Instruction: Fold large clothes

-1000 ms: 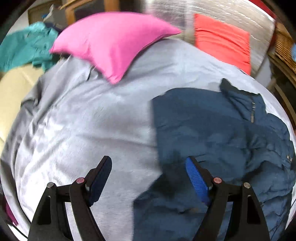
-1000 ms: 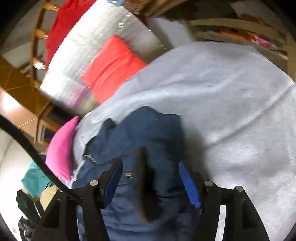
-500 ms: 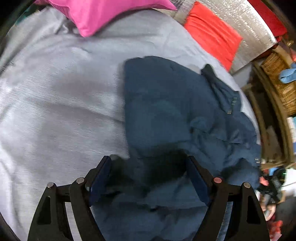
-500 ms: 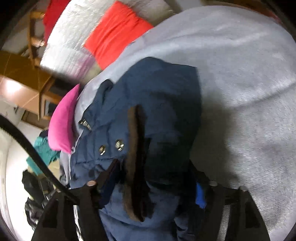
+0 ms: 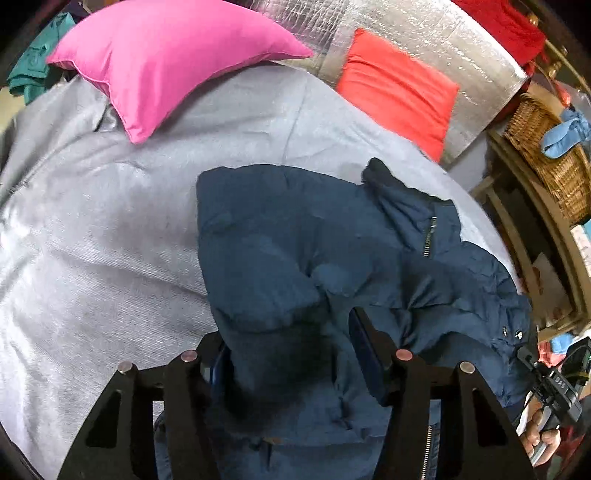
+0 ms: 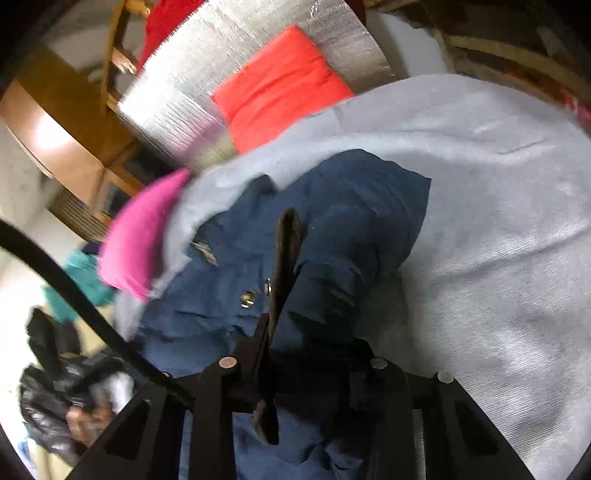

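Two grippers have hold of one dark blue padded jacket (image 5: 332,258) that lies crumpled on a grey bedspread (image 5: 110,229). The left gripper (image 5: 291,354) has just been closing, and a thick fold of the jacket's near edge now bulges up between its fingers, pressed from both sides. The right gripper (image 6: 306,354) has also just been closing; it stands narrower, pinched on a bunch of blue cloth beside a brown trim strip (image 6: 284,258) that sticks up from the grip. In the left view, another gripper's black body and part of a hand (image 5: 543,435) show at the near right edge. The jacket spreads away from both grippers, its metal snaps (image 6: 255,291) and a short zip (image 5: 428,240) showing, its collar pointing to the far side. Farther on, a pink pillow (image 5: 166,55) rests at the far left of the bedspread, a red cushion (image 5: 399,92) leans against a silver quilted panel (image 5: 424,33), and a wicker basket (image 5: 546,147) stands at the far right.
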Tool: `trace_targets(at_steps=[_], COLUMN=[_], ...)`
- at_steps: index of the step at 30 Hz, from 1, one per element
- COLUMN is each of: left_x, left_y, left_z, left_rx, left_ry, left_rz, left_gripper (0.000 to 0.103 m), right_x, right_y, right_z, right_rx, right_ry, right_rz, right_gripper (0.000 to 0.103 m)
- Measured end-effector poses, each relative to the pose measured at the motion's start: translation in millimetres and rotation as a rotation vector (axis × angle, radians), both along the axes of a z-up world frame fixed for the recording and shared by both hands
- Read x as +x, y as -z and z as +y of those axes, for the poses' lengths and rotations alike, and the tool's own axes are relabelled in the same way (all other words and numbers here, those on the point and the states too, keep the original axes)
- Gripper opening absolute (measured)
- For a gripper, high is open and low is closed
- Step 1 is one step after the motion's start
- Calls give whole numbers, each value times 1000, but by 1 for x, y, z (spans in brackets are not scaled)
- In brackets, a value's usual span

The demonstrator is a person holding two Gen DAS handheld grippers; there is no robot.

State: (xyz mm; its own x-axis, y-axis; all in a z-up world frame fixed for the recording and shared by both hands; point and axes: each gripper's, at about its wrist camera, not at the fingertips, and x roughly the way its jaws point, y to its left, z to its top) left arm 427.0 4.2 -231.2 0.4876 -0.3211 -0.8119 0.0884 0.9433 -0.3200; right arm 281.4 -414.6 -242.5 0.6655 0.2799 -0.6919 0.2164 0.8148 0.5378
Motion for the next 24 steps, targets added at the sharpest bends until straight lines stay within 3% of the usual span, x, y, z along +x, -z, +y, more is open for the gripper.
trace_targets(at_steps=[2,5,7,9,16,19,21,23,24], left_x=[7,10,10,10,30,40,45,44,46], left_y=[17,26,20,14,22,32,36,34,33], left_z=[3,18,26,33,54,52,51,47,43], left_rx=[29,-45,-64,-68,-98,-123,-153,-168,-168], left_ry=[-29,-58,-73,-93,-116,-99,-90,-77,-68], left_rz=[72,139,136,112,123,138,141,129,124], left_gripper=[59,61,64,73,75,75,75,75,74], right_x=[5,1,-2,0,41,63,70,75,78], right_y=[19,15,4,-7,18,33,31,26,25], right_z=[-13,-31,-40,-51,-85,-85,-79,-71,-66], right_rx=[39,134,113,103,246,273,235,221,202], right_ry=[39,80,112,164,252,239,226,165,144], right_rz=[90,109,80,35,40,50,25,16,28], right_gripper=[36,48,65,77,81,82,82,63,46])
